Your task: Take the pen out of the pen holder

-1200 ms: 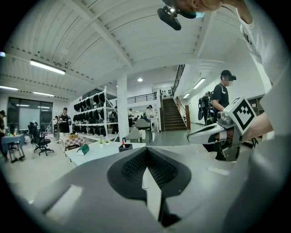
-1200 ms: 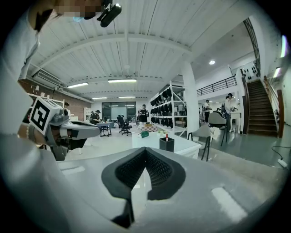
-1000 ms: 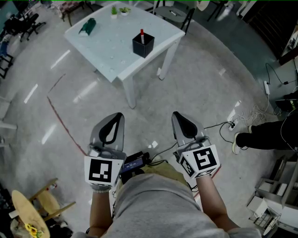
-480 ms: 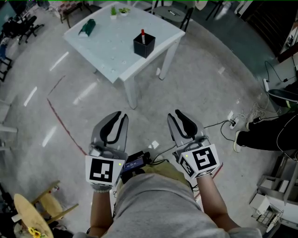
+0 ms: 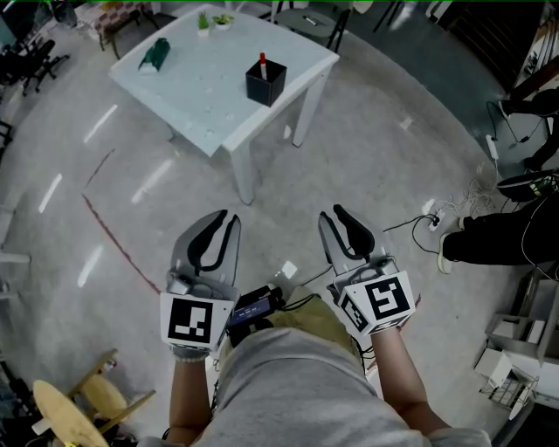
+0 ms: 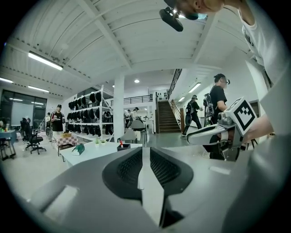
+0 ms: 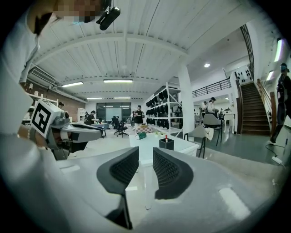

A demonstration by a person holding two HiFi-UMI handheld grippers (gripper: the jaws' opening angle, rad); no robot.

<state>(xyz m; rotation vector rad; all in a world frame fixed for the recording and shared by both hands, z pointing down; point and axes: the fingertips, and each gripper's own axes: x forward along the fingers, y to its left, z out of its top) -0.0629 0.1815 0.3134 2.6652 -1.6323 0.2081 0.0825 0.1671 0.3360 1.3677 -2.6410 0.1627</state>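
Observation:
A black pen holder (image 5: 265, 84) stands near the right edge of a white table (image 5: 192, 87), far ahead of me, with a red-capped pen (image 5: 261, 61) upright in it. Both grippers hang low in front of my body, well short of the table. My left gripper (image 5: 227, 218) is open by a narrow gap, with nothing between its pads. My right gripper (image 5: 333, 215) is open wider and also holds nothing. The left gripper view shows the pen holder (image 6: 123, 146) small above the jaws. In the right gripper view, the pen holder (image 7: 166, 144) and pen (image 7: 166, 136) sit just beyond the jaw tips.
A green object (image 5: 158, 52) and small potted plants (image 5: 210, 19) sit on the table's far side. Cables and a power strip (image 5: 434, 224) lie on the floor at the right, near a person's legs (image 5: 493, 240). A wooden stool (image 5: 83, 410) stands lower left. Chairs stand behind the table.
Both grippers' jaws have gone from shut to open, the right wider than the left. My hands have stayed in place. The table has slid slightly left in the head view.

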